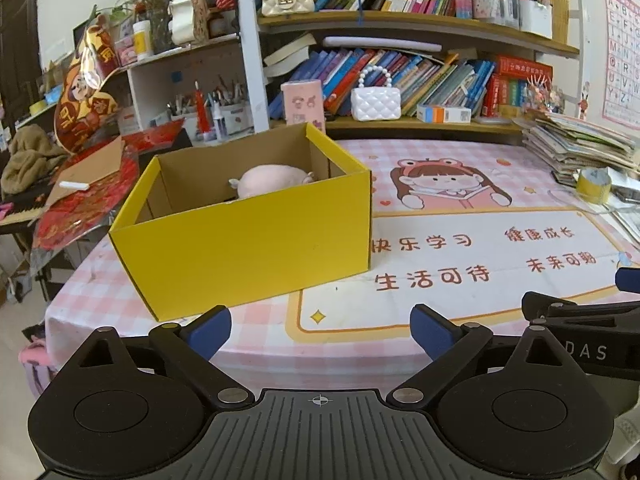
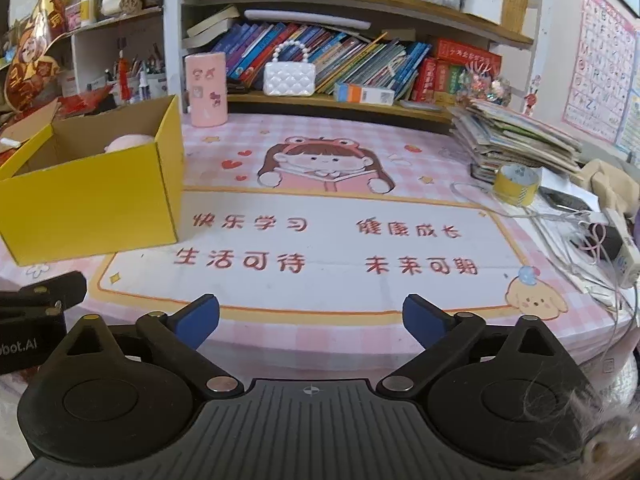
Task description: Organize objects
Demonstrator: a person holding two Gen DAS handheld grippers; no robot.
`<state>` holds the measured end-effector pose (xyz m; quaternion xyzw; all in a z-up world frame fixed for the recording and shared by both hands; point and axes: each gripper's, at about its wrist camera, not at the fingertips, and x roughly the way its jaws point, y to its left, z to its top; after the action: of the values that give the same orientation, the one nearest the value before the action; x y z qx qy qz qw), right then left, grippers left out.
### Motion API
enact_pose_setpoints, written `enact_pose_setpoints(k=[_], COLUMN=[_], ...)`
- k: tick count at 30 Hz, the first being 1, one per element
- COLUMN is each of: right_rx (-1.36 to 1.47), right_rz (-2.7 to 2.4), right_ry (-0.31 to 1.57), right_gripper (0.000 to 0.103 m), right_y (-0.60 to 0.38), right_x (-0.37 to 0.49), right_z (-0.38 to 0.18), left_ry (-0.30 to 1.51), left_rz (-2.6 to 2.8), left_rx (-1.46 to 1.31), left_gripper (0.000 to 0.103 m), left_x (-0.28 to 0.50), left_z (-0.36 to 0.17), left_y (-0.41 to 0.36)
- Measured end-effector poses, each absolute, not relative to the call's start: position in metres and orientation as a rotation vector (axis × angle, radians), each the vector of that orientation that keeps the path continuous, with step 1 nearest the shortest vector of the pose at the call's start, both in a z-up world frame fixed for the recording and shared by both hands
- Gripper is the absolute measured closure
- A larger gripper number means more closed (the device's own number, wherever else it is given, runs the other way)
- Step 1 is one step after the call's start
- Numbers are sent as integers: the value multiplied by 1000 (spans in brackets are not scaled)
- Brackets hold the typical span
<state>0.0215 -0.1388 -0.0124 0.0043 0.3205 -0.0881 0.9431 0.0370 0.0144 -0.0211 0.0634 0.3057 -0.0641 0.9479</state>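
Note:
A yellow cardboard box (image 1: 248,240) stands open on the pink checked table mat (image 1: 460,304), with a pale pink plush toy (image 1: 268,180) lying inside it. My left gripper (image 1: 320,334) hovers over the near edge of the table, just in front of the box's right end, open with nothing between its blue pads. In the right wrist view the same box (image 2: 92,200) sits at the left, the plush toy (image 2: 130,142) just showing over its rim. My right gripper (image 2: 311,322) is open and empty over the mat's printed panel (image 2: 320,248).
A stack of booklets (image 2: 520,140) and a yellow tape roll (image 2: 516,184) lie at the right, with cables and a power strip (image 2: 624,256) beside them. A pink canister (image 2: 206,88) and a white quilted bag (image 2: 289,76) stand by the bookshelf behind.

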Motion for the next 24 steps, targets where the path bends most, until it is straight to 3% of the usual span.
enact_pose_setpoints(k=[24], right_rx=[13], right_rz=[-236], right_ry=[658], right_gripper=[2], right_y=[-148], right_x=[11], right_z=[-11], left_ry=[633], left_rz=[-120], left_rx=[114], left_gripper=[4], left_x=[36], left_z=[-26], left_y=[-2])
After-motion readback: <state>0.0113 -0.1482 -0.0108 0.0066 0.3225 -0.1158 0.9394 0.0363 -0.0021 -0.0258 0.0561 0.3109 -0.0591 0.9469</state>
